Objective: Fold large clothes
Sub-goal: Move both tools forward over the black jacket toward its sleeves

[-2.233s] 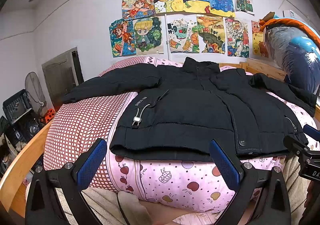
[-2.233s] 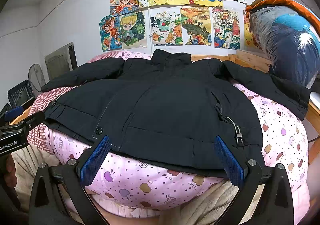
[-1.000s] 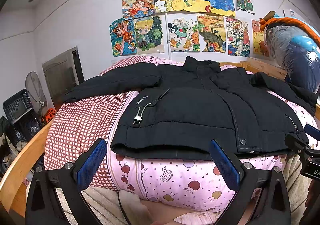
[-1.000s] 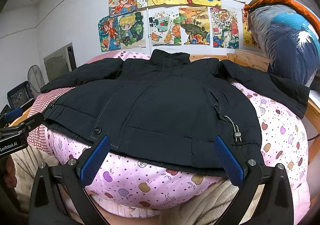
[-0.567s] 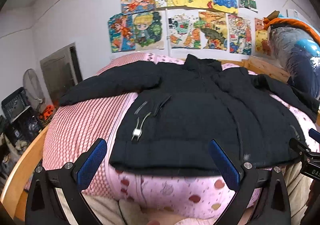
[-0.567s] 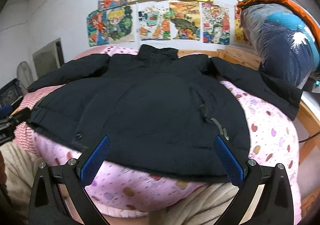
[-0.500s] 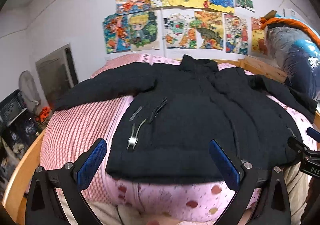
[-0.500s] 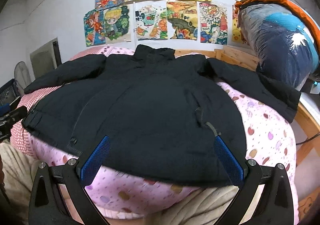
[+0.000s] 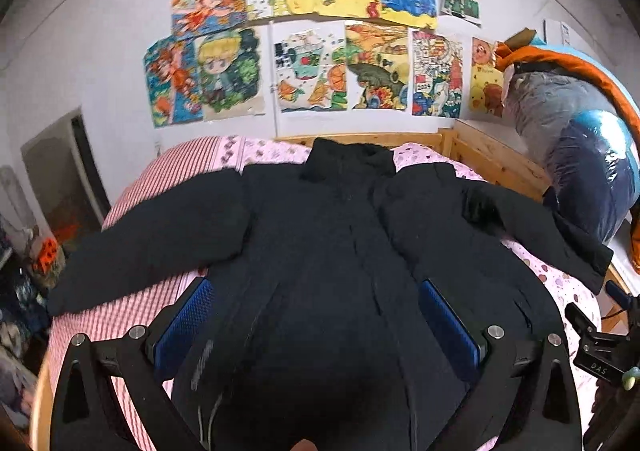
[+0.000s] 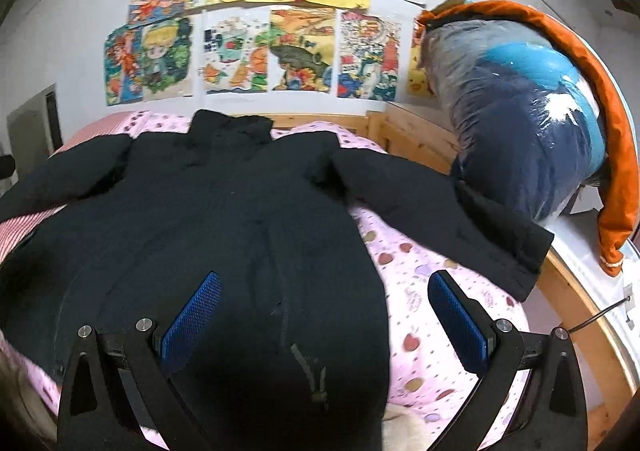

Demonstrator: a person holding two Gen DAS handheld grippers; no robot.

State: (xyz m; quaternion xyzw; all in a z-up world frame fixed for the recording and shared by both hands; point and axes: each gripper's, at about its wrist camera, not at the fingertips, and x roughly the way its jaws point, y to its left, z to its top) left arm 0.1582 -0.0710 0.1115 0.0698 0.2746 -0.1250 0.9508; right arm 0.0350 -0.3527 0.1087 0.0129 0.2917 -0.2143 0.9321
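My left camera looks along my left tongs (image 9: 316, 323) from the foot of the bed (image 9: 132, 315), close above the jacket (image 9: 320, 251), facing the wall of drawings (image 9: 320, 51). My right camera looks the same way along my right tongs (image 10: 326, 317), set further right, taking in the bagged bundle (image 10: 516, 111). Both views share the jacket, the drawings and the bundle; my right tongs' edge shows at the left view's right side.
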